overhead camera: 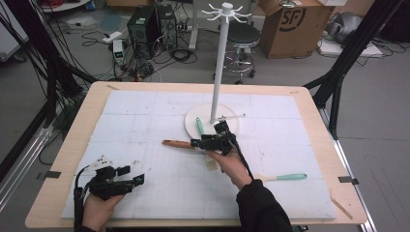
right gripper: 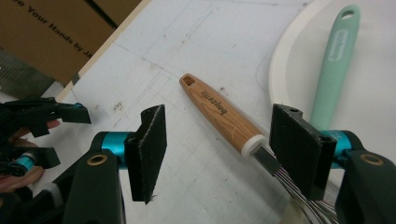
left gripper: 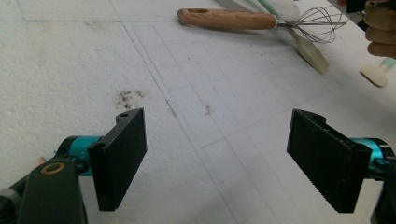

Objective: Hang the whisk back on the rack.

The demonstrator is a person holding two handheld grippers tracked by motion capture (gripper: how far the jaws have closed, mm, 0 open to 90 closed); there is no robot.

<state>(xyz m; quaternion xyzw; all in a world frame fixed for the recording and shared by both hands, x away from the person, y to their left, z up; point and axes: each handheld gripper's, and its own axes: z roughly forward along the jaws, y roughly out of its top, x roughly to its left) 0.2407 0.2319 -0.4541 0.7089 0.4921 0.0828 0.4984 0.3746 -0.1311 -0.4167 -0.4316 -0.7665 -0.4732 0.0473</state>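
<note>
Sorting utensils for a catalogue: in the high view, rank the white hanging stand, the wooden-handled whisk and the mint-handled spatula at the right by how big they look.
1. white hanging stand, by far the largest.
2. and 3. wooden-handled whisk and mint-handled spatula look about alike; the whisk's wires are hidden under the right gripper, so no ranking.

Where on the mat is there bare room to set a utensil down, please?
Free: the mat's far-left stretch, and the near strip between the left gripper and the mint spatula. Crowded: around the stand's base, whisk and right gripper.

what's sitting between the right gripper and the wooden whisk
Nothing visible: the right gripper has its jaws open right over the whisk, whose handle runs between them on bare table.
</note>
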